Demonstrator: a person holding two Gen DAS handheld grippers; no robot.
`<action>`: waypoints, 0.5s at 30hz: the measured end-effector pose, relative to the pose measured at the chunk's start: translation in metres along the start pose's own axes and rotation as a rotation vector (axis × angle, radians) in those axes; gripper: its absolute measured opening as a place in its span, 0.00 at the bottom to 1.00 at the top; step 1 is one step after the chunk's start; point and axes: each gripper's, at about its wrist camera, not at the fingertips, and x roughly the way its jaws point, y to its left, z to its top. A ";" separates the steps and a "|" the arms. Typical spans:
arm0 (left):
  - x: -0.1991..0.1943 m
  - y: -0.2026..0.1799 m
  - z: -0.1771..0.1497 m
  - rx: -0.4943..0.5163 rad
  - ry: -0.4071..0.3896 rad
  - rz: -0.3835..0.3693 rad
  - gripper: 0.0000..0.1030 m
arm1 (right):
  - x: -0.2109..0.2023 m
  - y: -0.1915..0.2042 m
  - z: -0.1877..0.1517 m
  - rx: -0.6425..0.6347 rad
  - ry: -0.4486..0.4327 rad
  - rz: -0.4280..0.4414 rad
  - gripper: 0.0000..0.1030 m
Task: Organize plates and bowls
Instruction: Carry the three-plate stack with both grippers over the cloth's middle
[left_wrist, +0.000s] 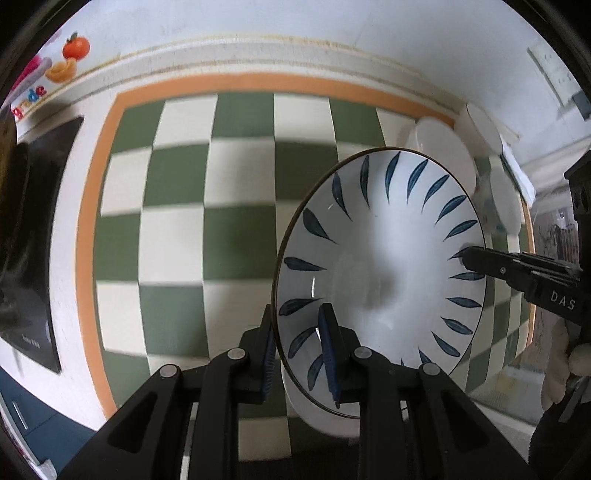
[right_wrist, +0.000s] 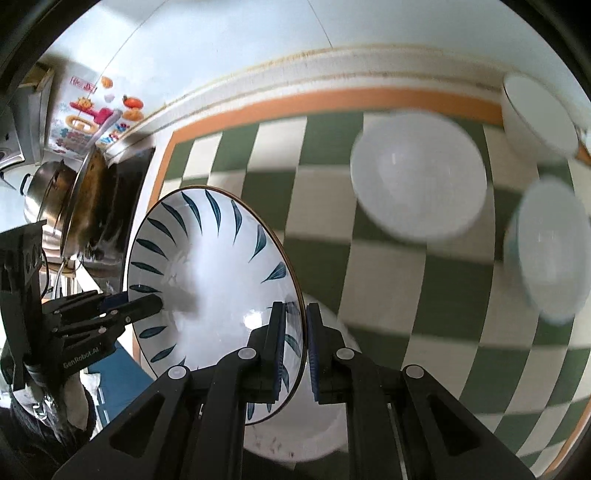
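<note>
Tilting its leaf-painted inside toward both cameras, the bowl (left_wrist: 380, 258) is pinched at opposite rims by the left gripper (left_wrist: 295, 354) and right gripper (right_wrist: 295, 350). White bowls (right_wrist: 417, 177) at upper right are blurred.

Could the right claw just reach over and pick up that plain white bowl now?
Probably not yet: the right claw is shut on the leaf-patterned bowl, as is the left claw. The white bowl itself sits unobstructed.

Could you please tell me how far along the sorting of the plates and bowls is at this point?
Done: nothing visibly stacked yet. In hand: the blue-leaf bowl, clamped at opposite rims by the left gripper and right gripper, lifted over the checkered mat. Left: three white bowls sit apart at the mat's far end; a white dish shows beneath.
</note>
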 end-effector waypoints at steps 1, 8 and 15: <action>0.003 -0.001 -0.005 0.000 0.010 -0.002 0.19 | 0.002 -0.002 -0.010 0.007 0.006 0.005 0.12; 0.027 -0.012 -0.033 0.030 0.078 0.003 0.19 | 0.025 -0.021 -0.056 0.047 0.047 0.007 0.12; 0.048 -0.018 -0.039 0.062 0.115 0.023 0.19 | 0.043 -0.031 -0.067 0.074 0.090 -0.018 0.12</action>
